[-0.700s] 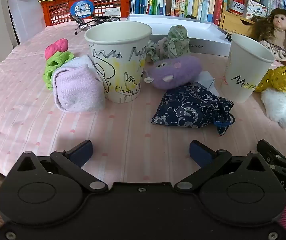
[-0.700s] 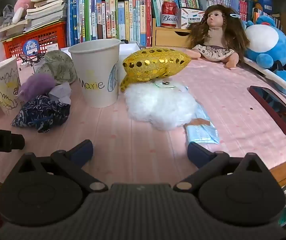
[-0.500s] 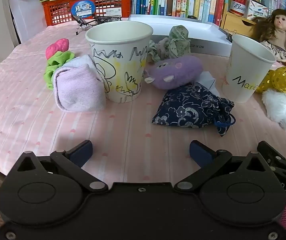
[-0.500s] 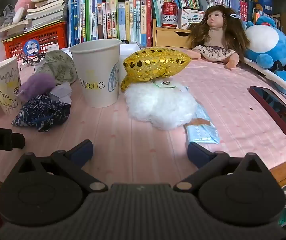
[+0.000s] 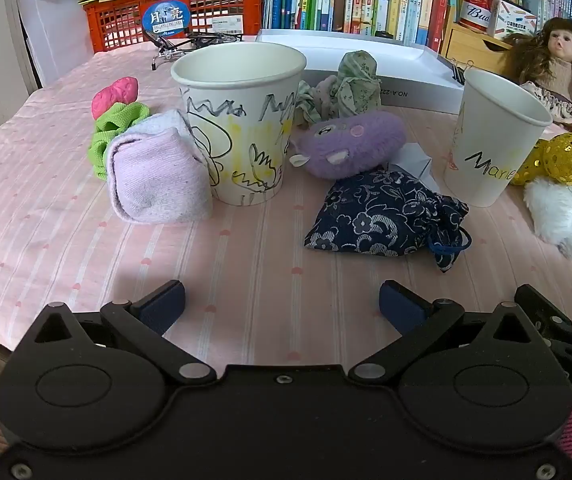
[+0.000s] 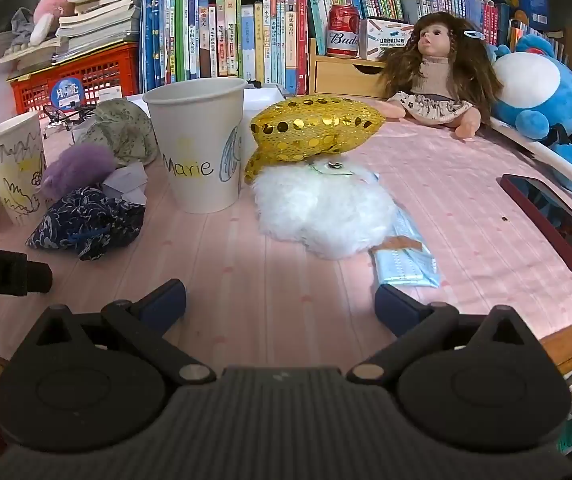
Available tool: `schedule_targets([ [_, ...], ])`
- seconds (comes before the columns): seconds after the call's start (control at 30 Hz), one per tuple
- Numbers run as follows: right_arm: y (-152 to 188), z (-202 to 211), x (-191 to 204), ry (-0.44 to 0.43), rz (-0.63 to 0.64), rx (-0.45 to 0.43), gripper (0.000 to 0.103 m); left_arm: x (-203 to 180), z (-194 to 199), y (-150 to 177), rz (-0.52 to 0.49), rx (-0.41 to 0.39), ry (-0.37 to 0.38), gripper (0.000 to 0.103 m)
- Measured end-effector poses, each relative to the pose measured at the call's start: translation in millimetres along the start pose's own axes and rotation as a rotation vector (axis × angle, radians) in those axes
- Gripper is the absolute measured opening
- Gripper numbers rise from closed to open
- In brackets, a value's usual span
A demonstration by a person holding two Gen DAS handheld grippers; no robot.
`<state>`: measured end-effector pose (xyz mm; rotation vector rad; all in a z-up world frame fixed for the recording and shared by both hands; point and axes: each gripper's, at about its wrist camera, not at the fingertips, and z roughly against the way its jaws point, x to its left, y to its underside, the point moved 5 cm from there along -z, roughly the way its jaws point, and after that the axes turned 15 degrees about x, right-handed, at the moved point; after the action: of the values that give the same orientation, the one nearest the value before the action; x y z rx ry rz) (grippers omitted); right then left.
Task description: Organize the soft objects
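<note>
Two paper cups stand on the pink cloth: a scribbled cup (image 5: 242,120) and a cup marked "Marie" (image 5: 489,140) (image 6: 198,148). Soft things lie around them: a lilac sock bundle (image 5: 158,176), a green scrunchie (image 5: 116,126), a pink piece (image 5: 114,94), a purple plush (image 5: 351,144), a navy floral pouch (image 5: 385,216) (image 6: 86,224), a green floral bundle (image 5: 349,84), a gold sequin pouch (image 6: 313,128) and a white fluffy piece (image 6: 321,208). My left gripper (image 5: 282,306) hangs open in front of the scribbled cup, holding nothing. My right gripper (image 6: 280,302) is open and holds nothing, short of the white fluff.
A doll (image 6: 437,76), a blue plush (image 6: 537,92) and a phone (image 6: 557,220) are at the right. A packaged face mask (image 6: 405,256) lies by the fluff. A white box (image 5: 369,60), books, a can (image 6: 341,30) and an orange crate (image 5: 182,12) line the back.
</note>
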<state>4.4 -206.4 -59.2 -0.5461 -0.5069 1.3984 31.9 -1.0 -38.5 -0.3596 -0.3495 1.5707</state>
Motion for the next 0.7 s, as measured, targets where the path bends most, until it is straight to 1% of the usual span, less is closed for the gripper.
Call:
schedule_targets([
  [0.7, 3.0, 1.5, 0.3, 0.000, 0.003, 0.002, 0.103, 0.0, -0.1, 0.0, 0.000, 0.001, 0.000, 0.103],
])
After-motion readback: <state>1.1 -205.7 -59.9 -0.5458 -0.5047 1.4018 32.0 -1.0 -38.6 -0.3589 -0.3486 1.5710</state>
